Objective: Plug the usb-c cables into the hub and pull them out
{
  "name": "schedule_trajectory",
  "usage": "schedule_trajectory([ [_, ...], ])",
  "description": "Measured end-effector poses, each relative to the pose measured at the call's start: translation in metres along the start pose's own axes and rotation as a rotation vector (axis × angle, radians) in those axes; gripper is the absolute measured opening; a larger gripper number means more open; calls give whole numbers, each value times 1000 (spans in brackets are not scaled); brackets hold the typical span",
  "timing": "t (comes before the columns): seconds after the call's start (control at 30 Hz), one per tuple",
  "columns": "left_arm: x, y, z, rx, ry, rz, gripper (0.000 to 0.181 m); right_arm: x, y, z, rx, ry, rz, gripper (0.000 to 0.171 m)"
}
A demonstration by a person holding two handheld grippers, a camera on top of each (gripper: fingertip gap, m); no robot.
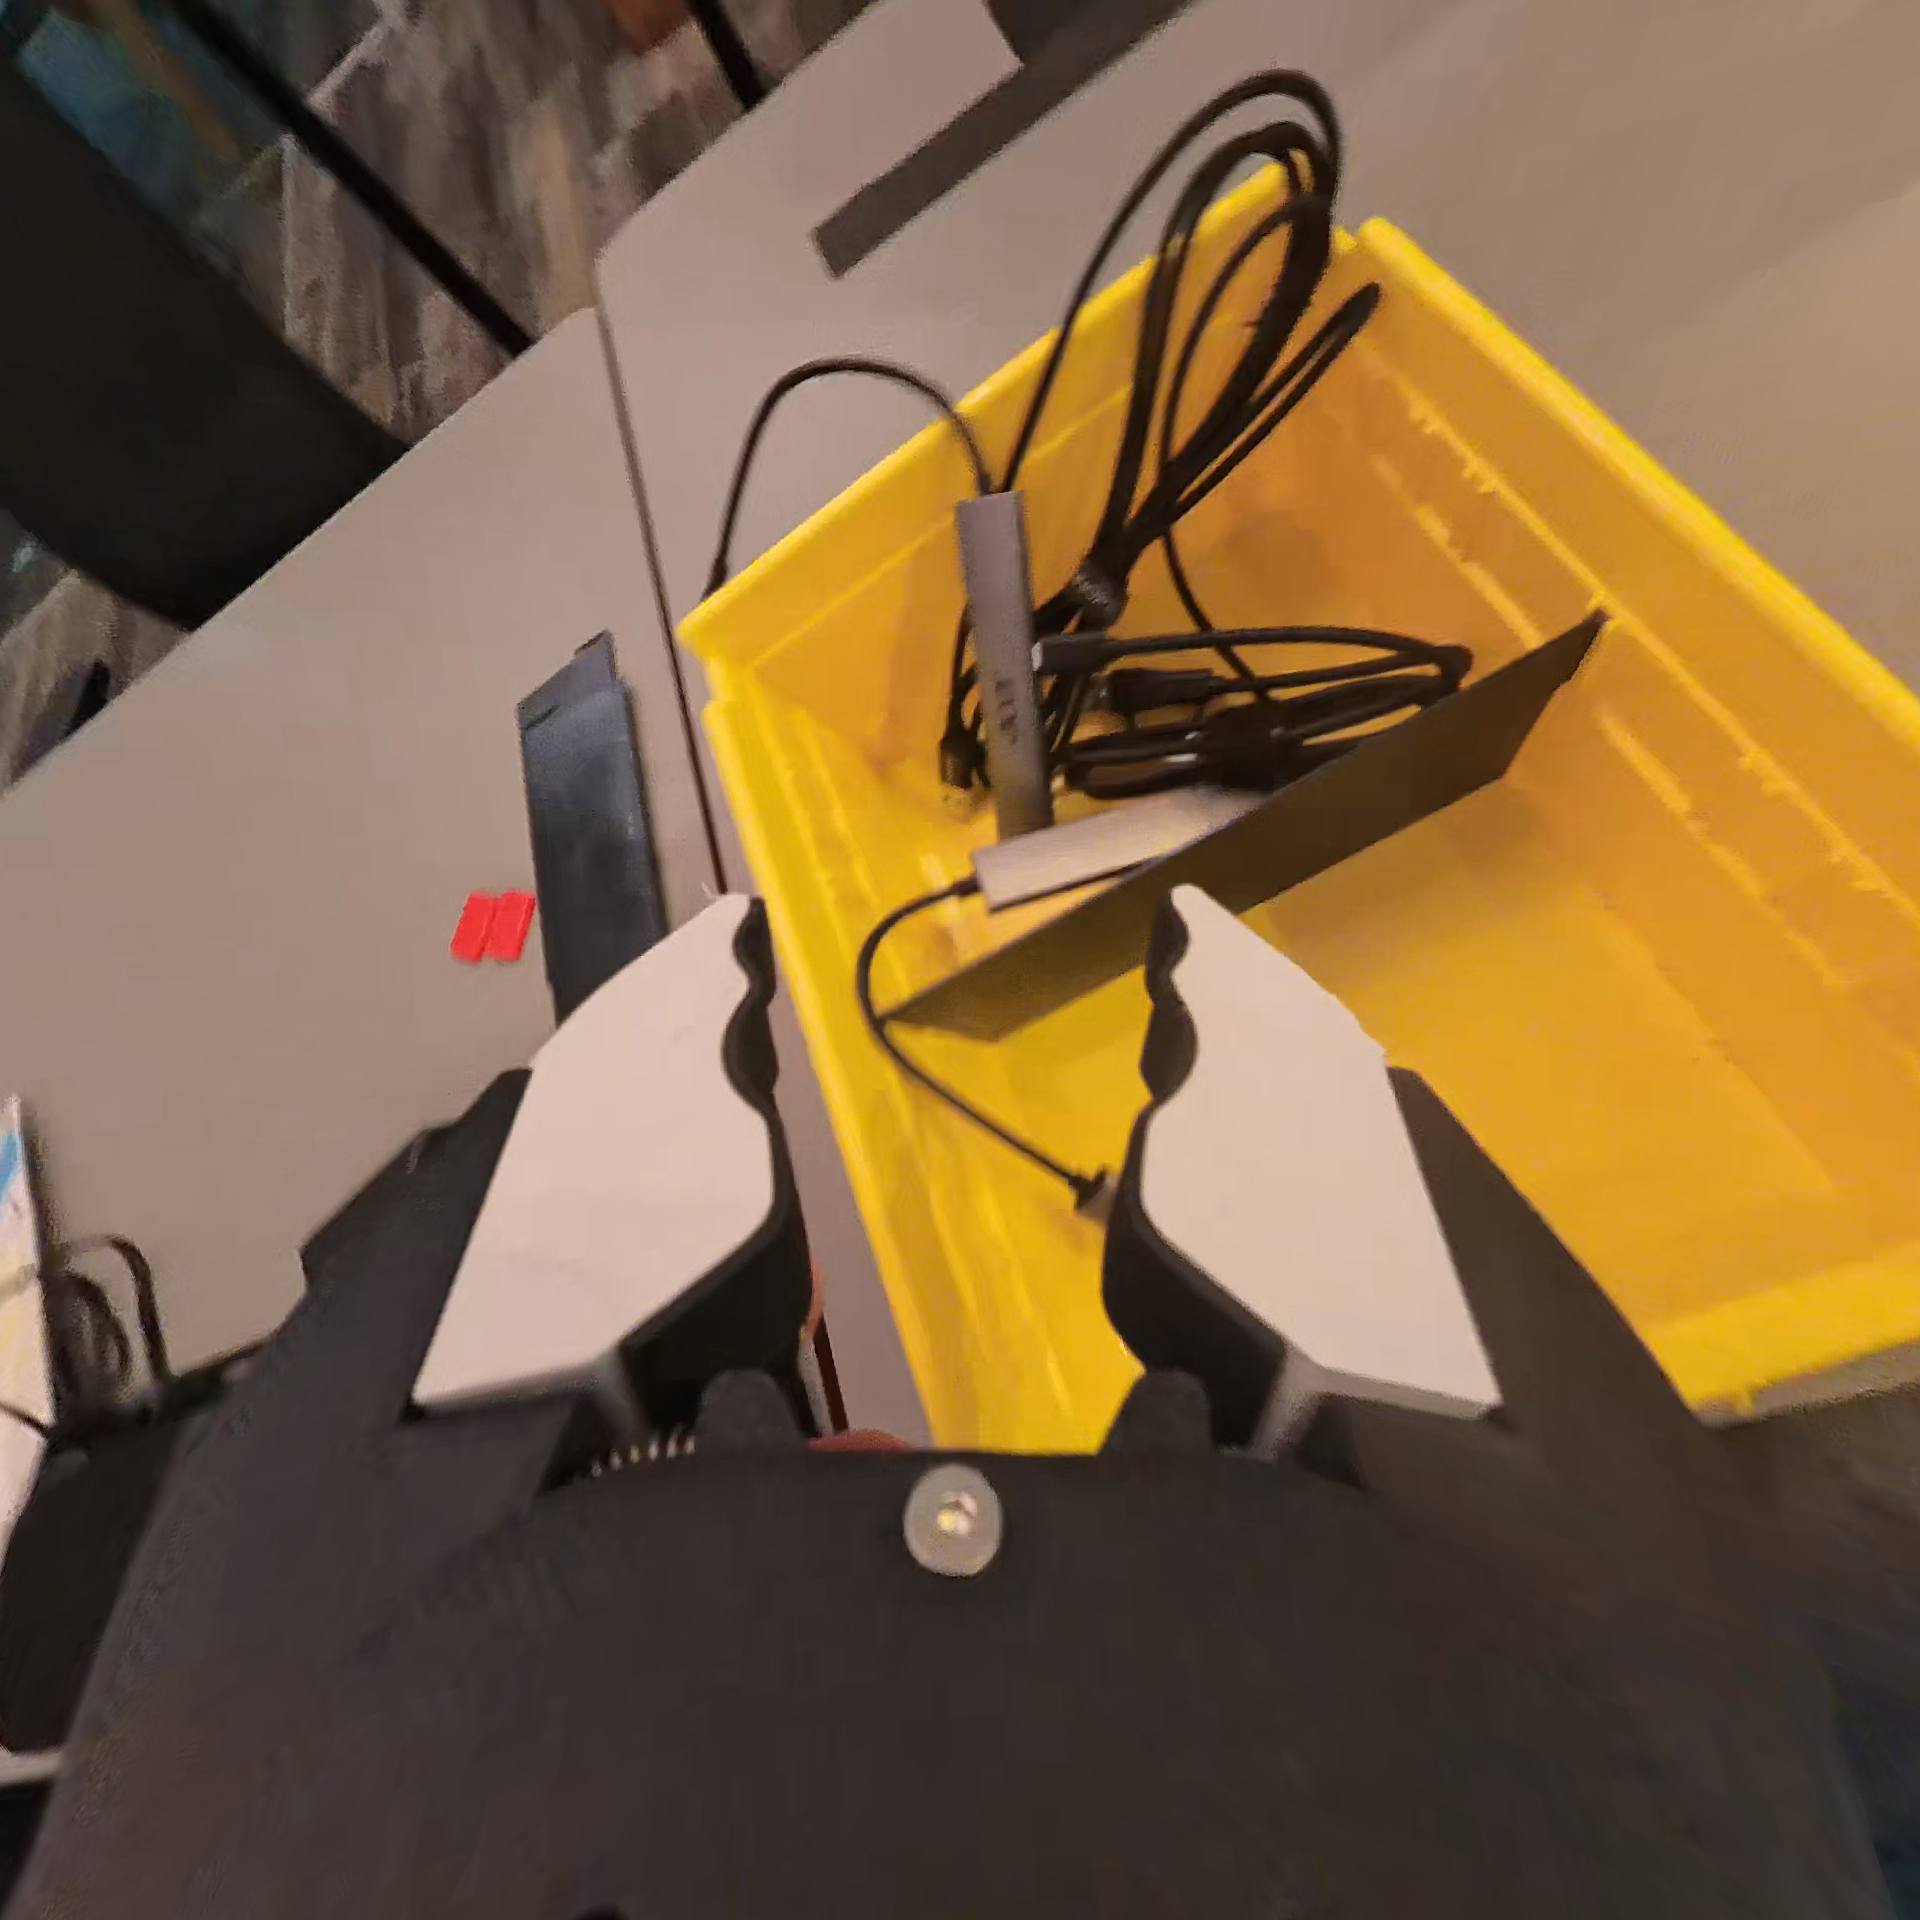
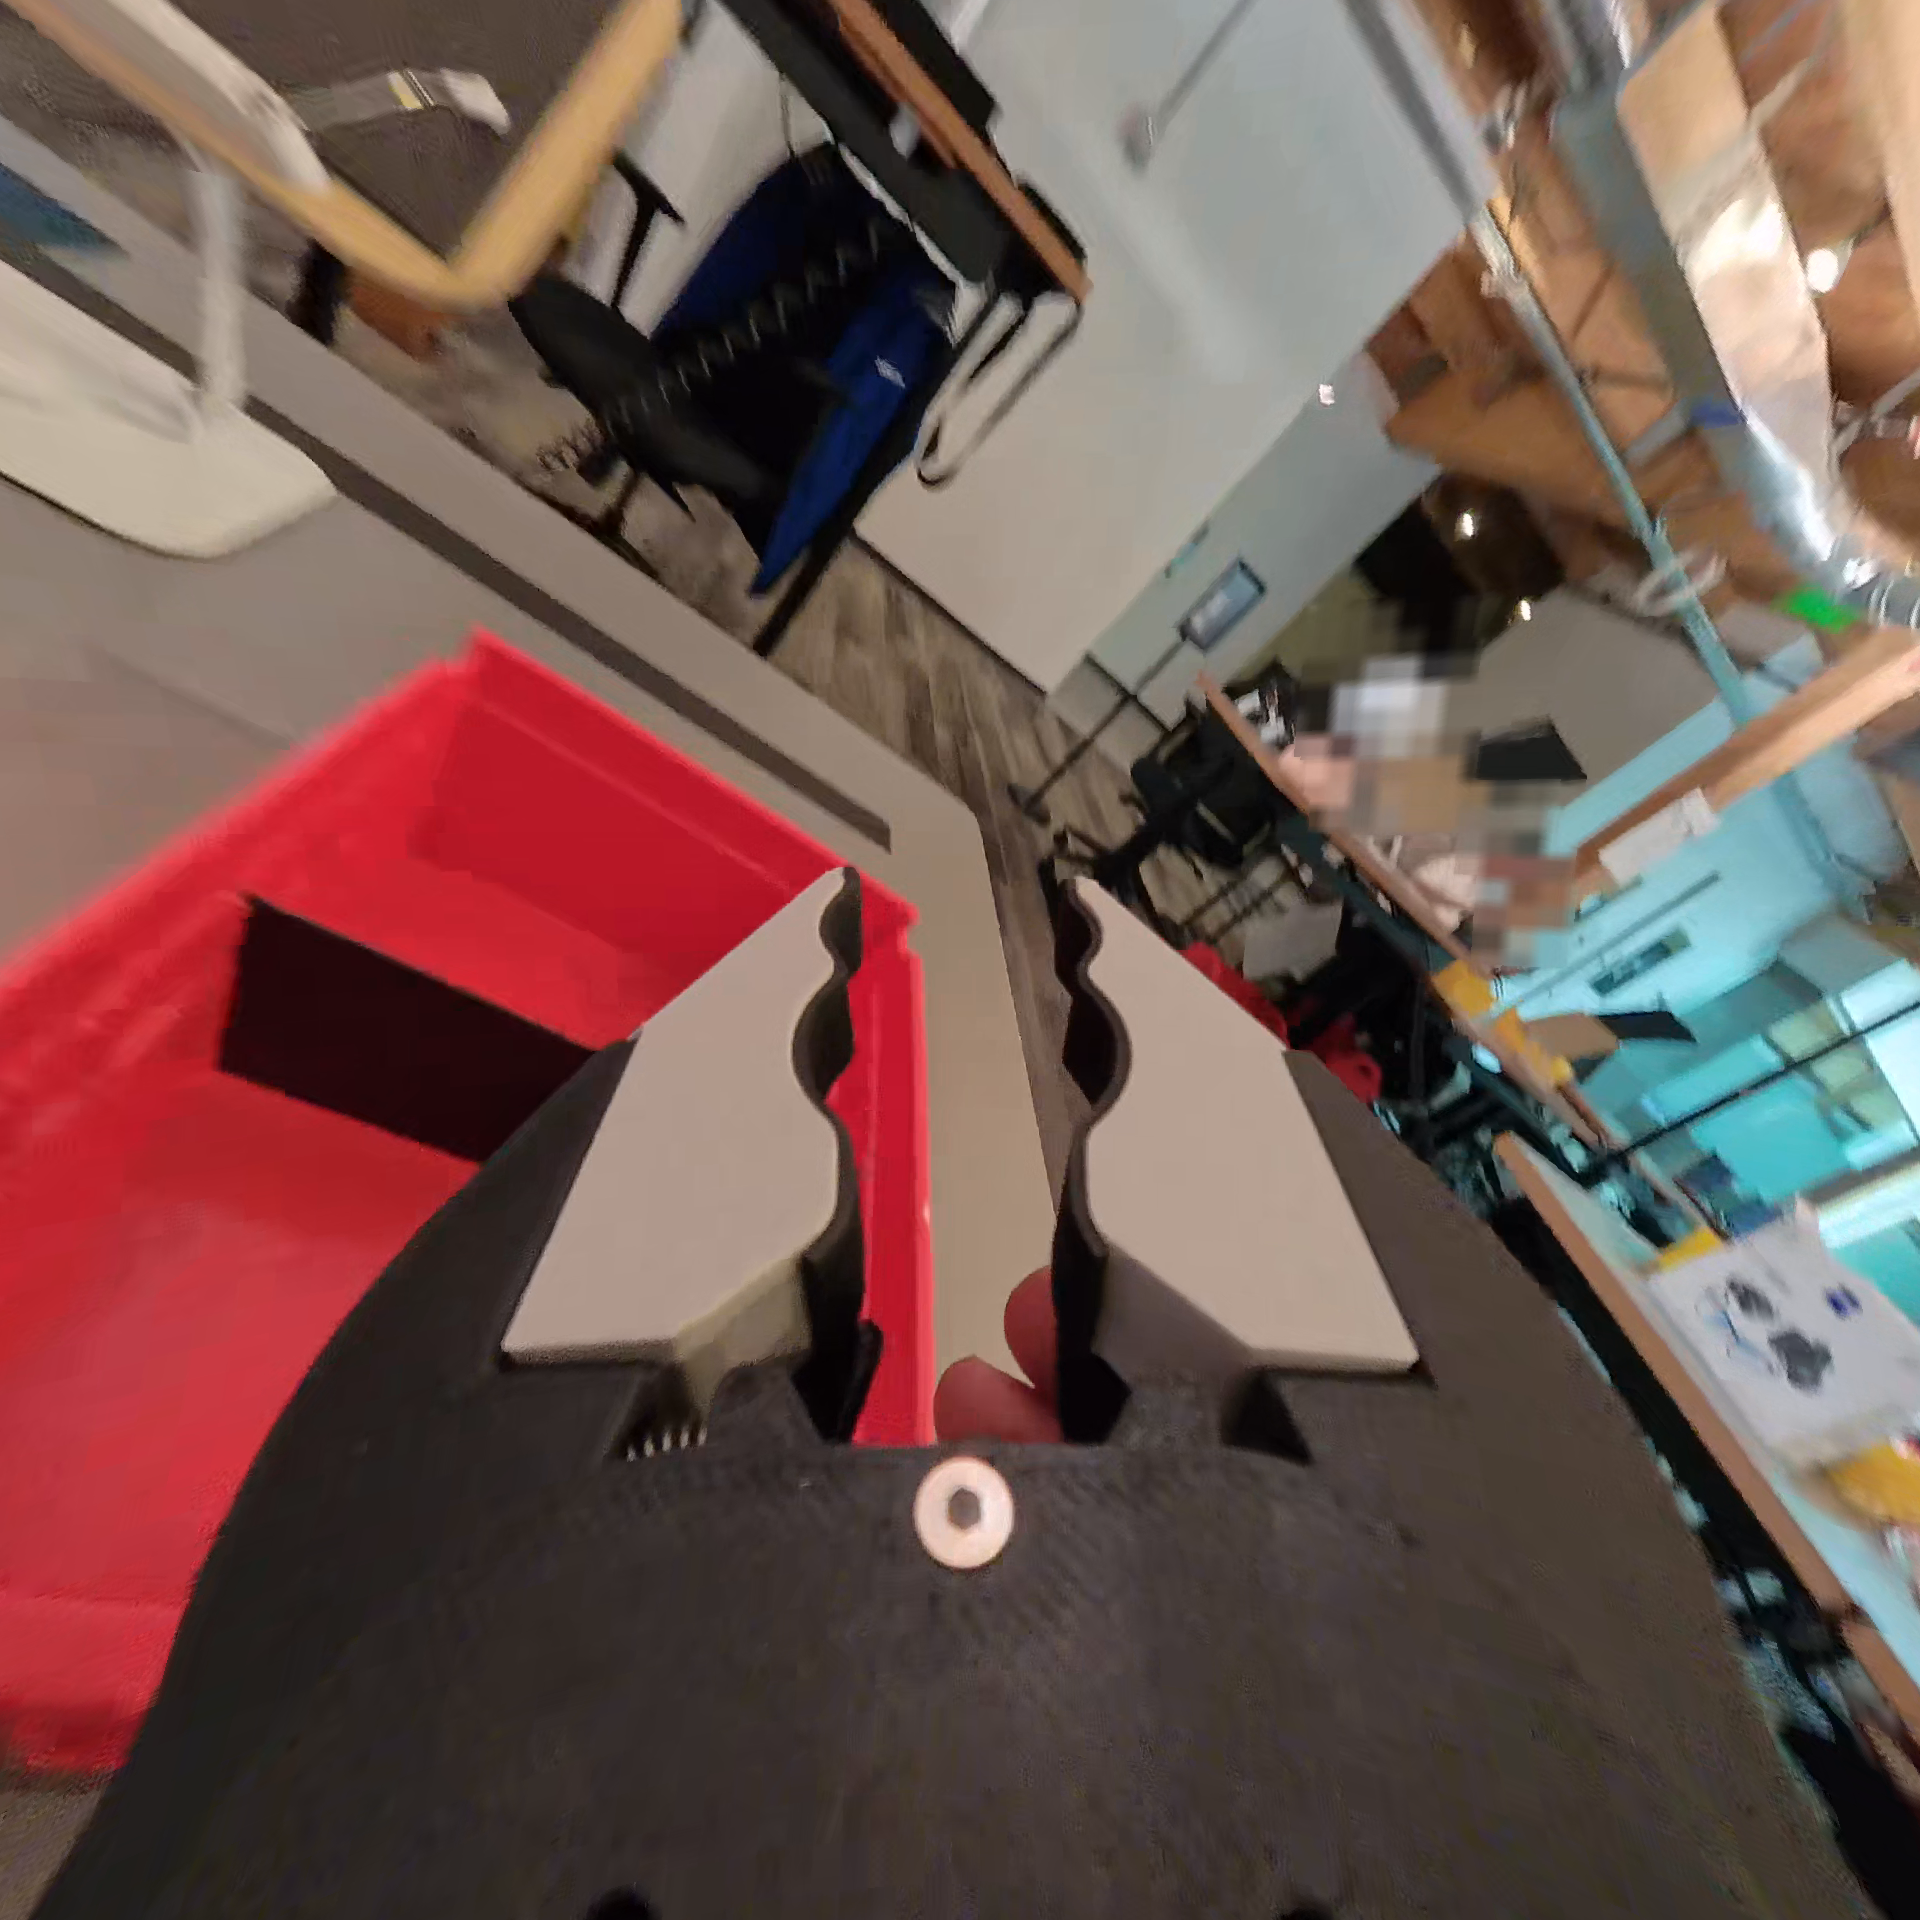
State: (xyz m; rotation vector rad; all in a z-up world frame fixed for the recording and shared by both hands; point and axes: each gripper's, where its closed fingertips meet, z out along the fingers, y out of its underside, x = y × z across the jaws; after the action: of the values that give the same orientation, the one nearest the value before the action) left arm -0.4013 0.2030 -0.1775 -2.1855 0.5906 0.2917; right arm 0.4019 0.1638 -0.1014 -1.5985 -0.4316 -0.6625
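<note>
Left tool (image 1: 961, 925) agape above yellow bin (image 1: 1766, 665) holding hubs (image 1: 1003, 665) and cables (image 1: 1247, 686); right tool (image 2: 961, 904) agape, empty, beside red bin (image 2: 156, 1195).

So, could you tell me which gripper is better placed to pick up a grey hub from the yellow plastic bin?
Probably the left gripper: open, aimed at the grey hub in the yellow plastic bin. The right gripper faces a red bin.

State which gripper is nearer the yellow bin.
Left. The left gripper hangs open over the yellow bin's near wall; the right gripper hangs beside a red bin.
</note>
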Motion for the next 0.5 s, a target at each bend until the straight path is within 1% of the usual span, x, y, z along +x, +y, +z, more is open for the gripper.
schedule_trajectory([
  [0.13, 13, -21, 58, -124, 38, 141, 60, -41, -65, -11, 143, -91, -33, 33],
  [0.23, 13, -18, 98, -235, 96, 176, 58, -73, -97, -20, 219, -169, -47, 31],
  [0.3, 8, -9, 118, -322, 98, 210, 52, -95, -111, -25, 260, -229, -46, 30],
  [0.37, 7, 5, 132, -416, 116, 266, 52, -111, -120, -28, 282, -265, -59, 29],
  [0.5, 17, 11, 151, -444, 155, 321, 41, -134, -131, -27, 306, -321, -60, 28],
])
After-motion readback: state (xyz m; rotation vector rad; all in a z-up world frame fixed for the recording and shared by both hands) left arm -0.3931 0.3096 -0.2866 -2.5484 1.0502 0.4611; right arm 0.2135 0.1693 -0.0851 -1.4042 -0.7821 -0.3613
